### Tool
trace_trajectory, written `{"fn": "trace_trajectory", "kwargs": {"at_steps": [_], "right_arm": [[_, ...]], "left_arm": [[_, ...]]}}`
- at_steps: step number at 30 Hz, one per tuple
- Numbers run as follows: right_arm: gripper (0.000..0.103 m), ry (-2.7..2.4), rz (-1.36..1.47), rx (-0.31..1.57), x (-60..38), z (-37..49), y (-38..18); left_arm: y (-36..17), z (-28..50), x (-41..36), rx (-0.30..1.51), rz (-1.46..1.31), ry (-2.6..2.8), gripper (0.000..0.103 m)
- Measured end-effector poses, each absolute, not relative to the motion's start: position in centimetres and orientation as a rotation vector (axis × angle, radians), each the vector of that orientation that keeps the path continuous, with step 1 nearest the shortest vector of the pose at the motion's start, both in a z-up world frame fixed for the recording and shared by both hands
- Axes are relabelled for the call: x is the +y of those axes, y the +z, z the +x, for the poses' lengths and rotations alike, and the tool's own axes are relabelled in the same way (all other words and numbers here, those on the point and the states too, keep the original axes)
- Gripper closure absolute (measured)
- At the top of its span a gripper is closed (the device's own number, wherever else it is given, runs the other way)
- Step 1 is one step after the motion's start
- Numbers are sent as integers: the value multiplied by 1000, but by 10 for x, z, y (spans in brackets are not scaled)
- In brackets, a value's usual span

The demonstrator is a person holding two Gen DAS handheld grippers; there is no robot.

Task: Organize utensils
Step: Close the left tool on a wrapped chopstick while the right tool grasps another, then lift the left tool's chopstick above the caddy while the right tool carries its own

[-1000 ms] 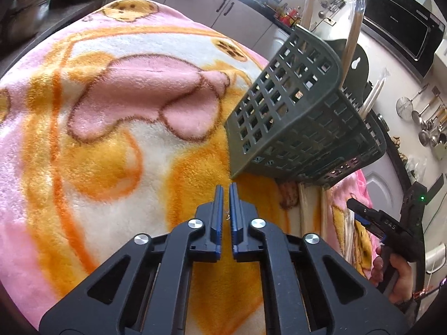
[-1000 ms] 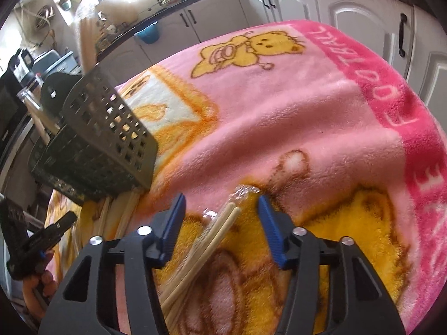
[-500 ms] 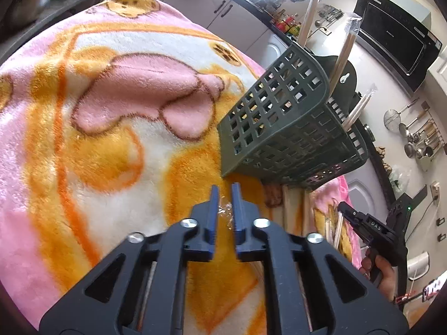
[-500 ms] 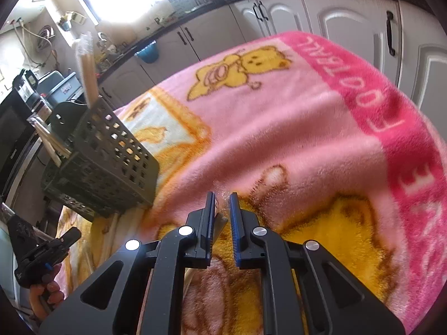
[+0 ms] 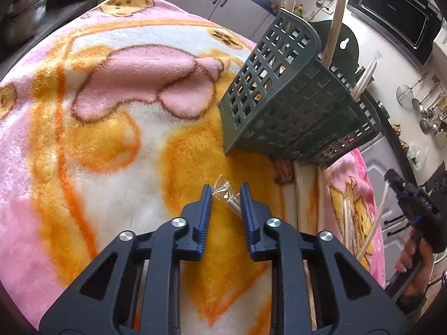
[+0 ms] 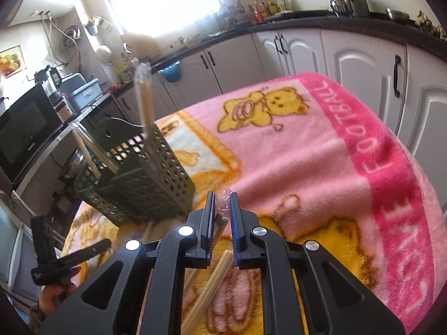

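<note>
Right tool (image 6: 222,209): jaws have just been closing and now pinch a wrapped pair of chopsticks (image 6: 220,224) near its crinkled plastic end; the sticks run back under the tool toward the camera.

Left tool (image 5: 225,198): jaws have just been opening a little; a second wrapped pair (image 5: 232,203) lies between them on the blanket (image 5: 111,128). The pads do not look pressed on it, though the view here is too tight to be sure.

Step in hand, as I judge it: carry the right-hand pair to the green basket (image 6: 145,178) and drop it in end first. To do it well, keep the pinch firm since the wrapper looks slippery, tip the sticks near upright, and aim for a free compartment.

Basket stands on the blanket-covered desk, just beyond both tools. Several wrapped pairs already stand in it (image 6: 144,103) and lean outward; they could snag the incoming pair. More pairs (image 5: 300,195) lie loose at the basket's foot, between the tools.

Around: kitchen cabinets (image 6: 349,64), a microwave (image 6: 25,128), hanging ladles (image 5: 427,111). None obstructs.
</note>
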State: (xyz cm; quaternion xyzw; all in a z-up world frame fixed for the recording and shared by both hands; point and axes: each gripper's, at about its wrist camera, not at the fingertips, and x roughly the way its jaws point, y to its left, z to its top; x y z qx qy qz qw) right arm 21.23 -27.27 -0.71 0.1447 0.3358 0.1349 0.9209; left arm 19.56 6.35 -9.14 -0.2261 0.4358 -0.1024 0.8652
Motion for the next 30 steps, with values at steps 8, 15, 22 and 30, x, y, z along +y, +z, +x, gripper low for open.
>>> {"fn": "trace_trajectory", "kwargs": {"at_steps": [8, 15, 22, 30], "right_arm": [[93, 336, 267, 618, -257, 196, 22], [94, 392, 237, 570, -241, 184, 43], [95, 441, 208, 542, -226, 174, 57], [97, 461, 186, 515, -219, 163, 67]], "left_arm": [[-90, 182, 79, 901, -511, -218, 98], [-75, 169, 90, 854, -556, -253, 101], [-44, 155, 94, 760, -552, -289, 101], [2, 145, 84, 640, -523, -367, 102]]}}
